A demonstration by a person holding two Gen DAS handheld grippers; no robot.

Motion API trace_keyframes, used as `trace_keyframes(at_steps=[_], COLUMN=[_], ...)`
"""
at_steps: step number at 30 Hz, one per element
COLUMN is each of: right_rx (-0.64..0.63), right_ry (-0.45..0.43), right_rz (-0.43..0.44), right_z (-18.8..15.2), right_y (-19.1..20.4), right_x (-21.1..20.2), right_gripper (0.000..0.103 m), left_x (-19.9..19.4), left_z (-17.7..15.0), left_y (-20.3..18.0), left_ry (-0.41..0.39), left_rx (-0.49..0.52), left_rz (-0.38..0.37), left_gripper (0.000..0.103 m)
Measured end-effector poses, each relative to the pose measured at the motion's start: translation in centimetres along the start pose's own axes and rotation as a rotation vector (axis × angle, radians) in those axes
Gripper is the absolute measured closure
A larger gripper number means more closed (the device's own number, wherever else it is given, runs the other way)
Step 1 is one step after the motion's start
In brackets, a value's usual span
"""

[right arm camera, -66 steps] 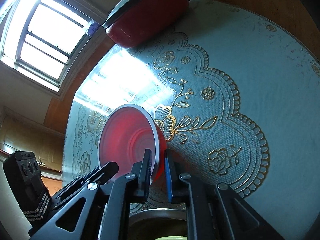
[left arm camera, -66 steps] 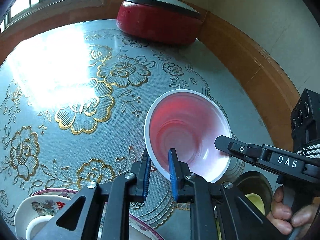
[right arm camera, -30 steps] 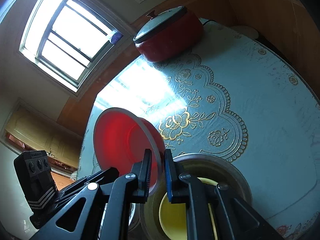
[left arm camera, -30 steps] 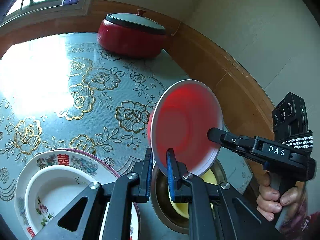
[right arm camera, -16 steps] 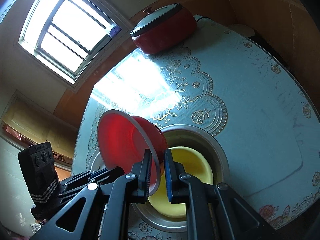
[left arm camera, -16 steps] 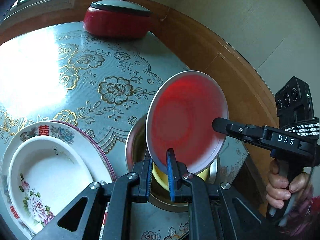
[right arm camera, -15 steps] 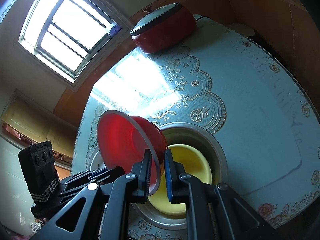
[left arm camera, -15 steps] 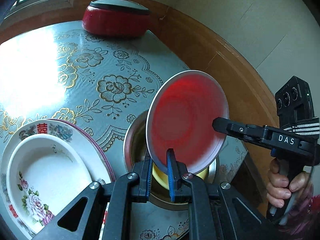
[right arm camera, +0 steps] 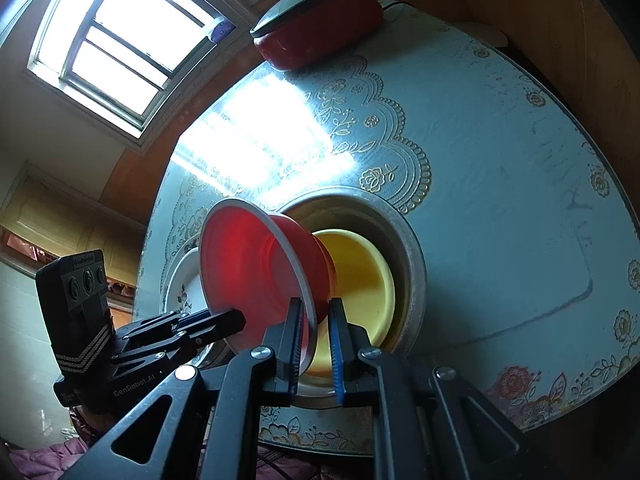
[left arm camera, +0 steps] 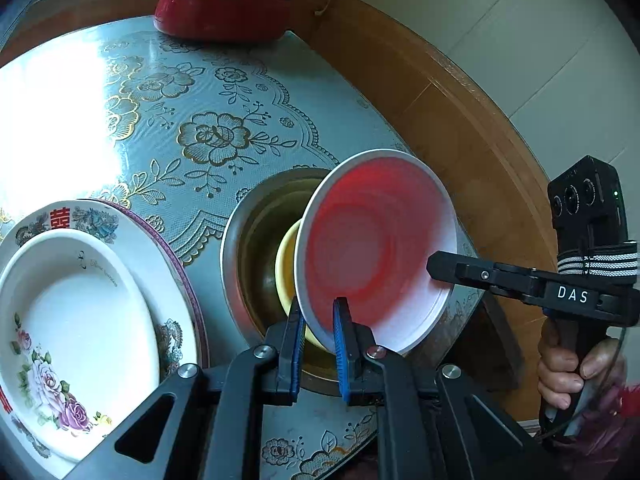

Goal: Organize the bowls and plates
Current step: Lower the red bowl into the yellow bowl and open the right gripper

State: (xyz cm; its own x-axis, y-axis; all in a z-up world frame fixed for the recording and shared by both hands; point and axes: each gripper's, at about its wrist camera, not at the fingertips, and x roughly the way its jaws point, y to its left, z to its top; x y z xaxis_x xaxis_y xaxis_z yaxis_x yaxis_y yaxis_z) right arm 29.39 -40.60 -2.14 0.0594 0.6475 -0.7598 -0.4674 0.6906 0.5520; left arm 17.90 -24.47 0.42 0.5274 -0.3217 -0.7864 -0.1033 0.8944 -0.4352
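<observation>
A red bowl [left arm camera: 376, 252] with a white rim is held tilted on edge by both grippers. My left gripper [left arm camera: 318, 340] is shut on its near rim. My right gripper [right arm camera: 314, 336] is shut on its rim from the other side, and its black body [left arm camera: 500, 276] shows at the right of the left wrist view. The red bowl [right arm camera: 256, 268] hangs just above a yellow bowl [right arm camera: 360, 276] that sits inside a steel bowl [right arm camera: 412, 248] on the table. The steel bowl [left arm camera: 248, 248] and a sliver of the yellow bowl [left arm camera: 285, 264] show behind the red one.
A white floral bowl [left arm camera: 76, 320] rests on a larger patterned plate [left arm camera: 180, 276] at the left. A red lidded pot [left arm camera: 224, 8] stands at the table's far edge by the wall. The round table [right arm camera: 500, 168] has a blue-grey flowered cloth; its edge runs close on the right.
Both grippers have carried the red bowl lower and closer over the steel and yellow bowls, still tilted. The grip on the rim is unchanged.
</observation>
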Motion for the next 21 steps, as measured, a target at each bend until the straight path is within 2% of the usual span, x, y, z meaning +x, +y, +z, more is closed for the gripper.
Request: trace_keyframes(at_steps=[8,14,21], right_rx=[0.024,0.013,-0.037], right_ry=[0.043,0.027,0.004], right_rz=[-0.02,-0.051,-0.125], right_z=[-0.7,-0.8,-0.9], right_y=[-1.6,-1.9,-1.3], right_x=[1.1,0.8,1.8], right_gripper=[0.09,0.089,0.089], left_x=[0.8,1.5,1.8], left_z=[0.3,0.4,0.2], left_y=[0.4,0.7,0.7], left_ry=[0.03,0.053,0.032], left_rx=[-0.012,-0.017,0.012], left_rz=[0.024,0.034,0.084], left_gripper=[0.09,0.088,0.088])
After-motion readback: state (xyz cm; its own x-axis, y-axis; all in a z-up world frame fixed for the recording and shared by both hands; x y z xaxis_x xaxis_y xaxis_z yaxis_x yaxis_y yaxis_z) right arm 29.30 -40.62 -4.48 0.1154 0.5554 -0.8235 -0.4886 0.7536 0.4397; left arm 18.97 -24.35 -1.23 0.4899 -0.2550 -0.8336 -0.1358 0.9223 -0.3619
